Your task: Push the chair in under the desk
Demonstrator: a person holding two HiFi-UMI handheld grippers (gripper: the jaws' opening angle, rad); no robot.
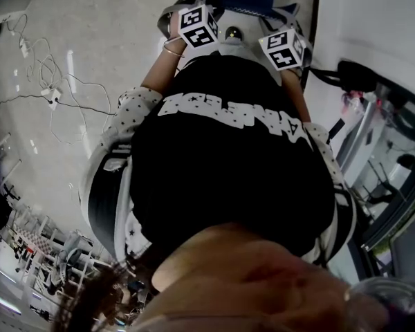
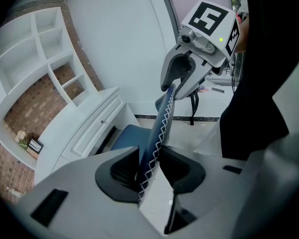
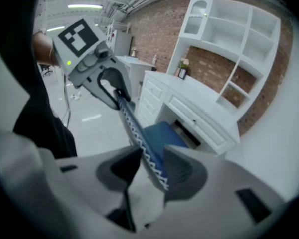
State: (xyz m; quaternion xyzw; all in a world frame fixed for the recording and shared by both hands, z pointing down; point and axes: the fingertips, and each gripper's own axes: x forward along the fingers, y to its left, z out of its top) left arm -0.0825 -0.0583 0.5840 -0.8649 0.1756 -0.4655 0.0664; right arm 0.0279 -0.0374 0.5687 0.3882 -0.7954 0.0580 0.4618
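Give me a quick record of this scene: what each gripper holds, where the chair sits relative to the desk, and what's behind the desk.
left gripper: closed on the top edge of the chair backrest
right gripper: closed on the same edge, further along
chair seat: blue, facing the desk's knee opening, mostly still outside it
desk: white, with drawers
behind desk: white shelves against a brick wall
task status: chair not yet fully under
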